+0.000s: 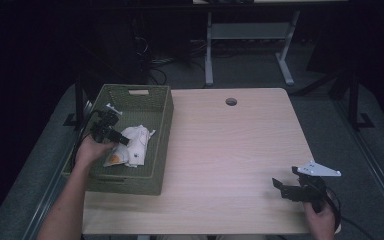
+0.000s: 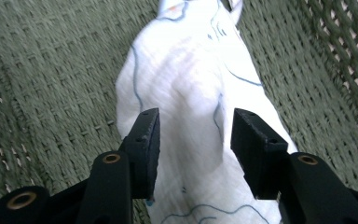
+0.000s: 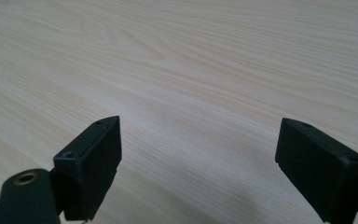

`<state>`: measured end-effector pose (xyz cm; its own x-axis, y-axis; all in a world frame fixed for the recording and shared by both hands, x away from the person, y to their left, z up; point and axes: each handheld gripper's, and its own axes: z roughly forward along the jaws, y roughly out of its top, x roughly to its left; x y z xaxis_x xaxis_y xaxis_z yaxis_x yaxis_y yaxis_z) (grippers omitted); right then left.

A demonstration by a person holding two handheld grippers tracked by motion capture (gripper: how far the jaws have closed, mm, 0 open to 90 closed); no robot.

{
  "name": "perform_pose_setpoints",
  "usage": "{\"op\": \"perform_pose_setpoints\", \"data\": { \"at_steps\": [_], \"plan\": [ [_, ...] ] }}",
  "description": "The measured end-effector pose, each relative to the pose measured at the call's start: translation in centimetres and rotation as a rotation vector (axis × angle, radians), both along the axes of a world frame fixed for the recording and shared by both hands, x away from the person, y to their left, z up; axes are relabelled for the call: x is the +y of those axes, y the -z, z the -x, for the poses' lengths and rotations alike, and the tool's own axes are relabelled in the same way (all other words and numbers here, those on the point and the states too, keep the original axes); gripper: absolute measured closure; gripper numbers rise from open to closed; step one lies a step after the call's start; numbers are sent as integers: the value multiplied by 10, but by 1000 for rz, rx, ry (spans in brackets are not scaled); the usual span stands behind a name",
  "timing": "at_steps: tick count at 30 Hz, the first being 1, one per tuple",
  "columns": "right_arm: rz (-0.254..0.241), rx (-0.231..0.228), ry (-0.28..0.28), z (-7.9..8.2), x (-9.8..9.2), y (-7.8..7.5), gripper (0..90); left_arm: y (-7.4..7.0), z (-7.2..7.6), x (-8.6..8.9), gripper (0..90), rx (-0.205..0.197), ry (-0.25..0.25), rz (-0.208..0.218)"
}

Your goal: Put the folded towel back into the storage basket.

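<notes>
A pale wooden desk [image 1: 230, 160] is carrying a green woven basket [image 1: 162, 120] at its left edge. A crumpled white cloth [image 1: 132, 145] is lying inside the basket, so the putting-away looks essentially done. The left claw [image 2: 193, 140] is hovering over the cloth with its jaws parted, the fabric between them but not pinched; withdrawing seems all that is left. At the near right, the right claw [image 3: 200, 158] is waiting wide open and empty.
</notes>
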<state>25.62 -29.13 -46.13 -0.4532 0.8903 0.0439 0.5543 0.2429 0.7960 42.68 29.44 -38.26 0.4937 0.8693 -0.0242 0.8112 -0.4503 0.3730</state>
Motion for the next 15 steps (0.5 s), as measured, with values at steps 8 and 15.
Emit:
{"op": "perform_pose_setpoints", "data": {
  "at_steps": [8, 15],
  "plan": [
    [1, -5, -11, 2, 2, -1, 140, 4, 1, -3, 711, 49, 23, -23],
    [7, 2, -15, 0, 4, 0, 140, 18, -5, -1, 782, 102, 27, -110]
  ]
}}
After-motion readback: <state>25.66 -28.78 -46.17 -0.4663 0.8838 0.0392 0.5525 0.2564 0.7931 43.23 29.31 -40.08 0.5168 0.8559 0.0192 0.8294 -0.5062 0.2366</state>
